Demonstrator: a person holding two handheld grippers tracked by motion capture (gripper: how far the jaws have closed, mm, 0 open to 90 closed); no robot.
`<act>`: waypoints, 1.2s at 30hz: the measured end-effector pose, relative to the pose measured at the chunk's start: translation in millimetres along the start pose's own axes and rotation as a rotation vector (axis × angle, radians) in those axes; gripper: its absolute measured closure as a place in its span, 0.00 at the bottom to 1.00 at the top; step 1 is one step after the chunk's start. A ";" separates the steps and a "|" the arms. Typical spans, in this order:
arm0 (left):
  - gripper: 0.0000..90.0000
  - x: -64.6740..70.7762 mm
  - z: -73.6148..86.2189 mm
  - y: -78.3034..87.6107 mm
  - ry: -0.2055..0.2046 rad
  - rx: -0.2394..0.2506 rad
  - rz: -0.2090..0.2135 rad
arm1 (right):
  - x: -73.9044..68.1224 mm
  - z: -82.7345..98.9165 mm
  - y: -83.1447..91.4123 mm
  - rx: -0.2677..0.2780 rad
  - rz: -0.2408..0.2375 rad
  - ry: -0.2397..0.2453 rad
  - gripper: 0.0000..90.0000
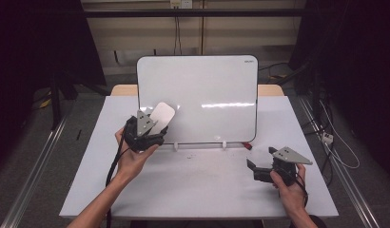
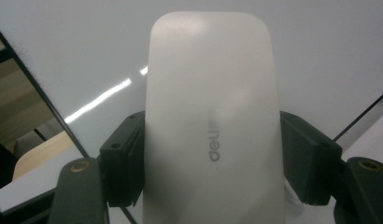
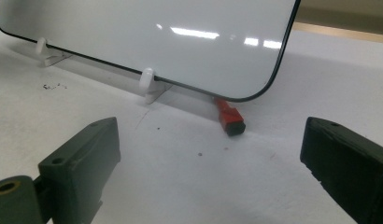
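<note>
The left tongs point(image 1: 152, 124) clamp a white eraser point(image 1: 160, 115), held up against the lower-left part of the whiteboard point(image 1: 202, 90), at about 10 o'clock on the bench point(image 1: 193, 185). The board looks clean already, so wiping seems nearly finished or barely needed. The right tongs point(image 1: 252, 168) wait wide and empty at 4 o'clock, near a red marker point(image 3: 229, 116).

Lab-like recording room, white table point(image 1: 198, 190), upright whiteboard point(image 1: 202, 95), dark curtains, floor rails, loose cables
</note>
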State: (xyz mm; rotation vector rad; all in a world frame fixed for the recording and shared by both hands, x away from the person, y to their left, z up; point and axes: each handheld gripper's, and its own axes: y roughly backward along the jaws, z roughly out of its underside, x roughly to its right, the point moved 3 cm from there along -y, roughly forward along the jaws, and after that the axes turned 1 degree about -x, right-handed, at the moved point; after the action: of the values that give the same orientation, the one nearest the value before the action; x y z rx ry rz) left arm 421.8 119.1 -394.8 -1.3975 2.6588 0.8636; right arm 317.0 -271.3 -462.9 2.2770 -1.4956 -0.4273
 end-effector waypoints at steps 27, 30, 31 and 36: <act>0.35 2.2 28.6 -30.1 -0.127 -0.068 -0.080 | -0.9 -1.5 -1.2 0.002 0.009 0.000 0.06; 0.34 4.3 30.1 -32.7 -0.156 -0.072 -0.096 | -1.1 -1.5 -1.0 0.002 0.009 -0.001 0.06; 0.34 4.8 29.8 -33.0 -0.158 -0.073 -0.099 | -0.9 -1.4 -1.4 0.001 0.009 0.000 0.06; 0.34 6.4 29.3 -33.0 -0.155 -0.086 -0.107 | -1.1 -1.3 -1.6 0.000 0.009 0.002 0.06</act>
State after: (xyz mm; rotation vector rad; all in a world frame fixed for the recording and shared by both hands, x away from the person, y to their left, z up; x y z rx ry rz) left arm 436.4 113.5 -436.6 -1.4117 2.4375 1.0396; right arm 318.4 -269.5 -462.5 2.2693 -1.5040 -0.4218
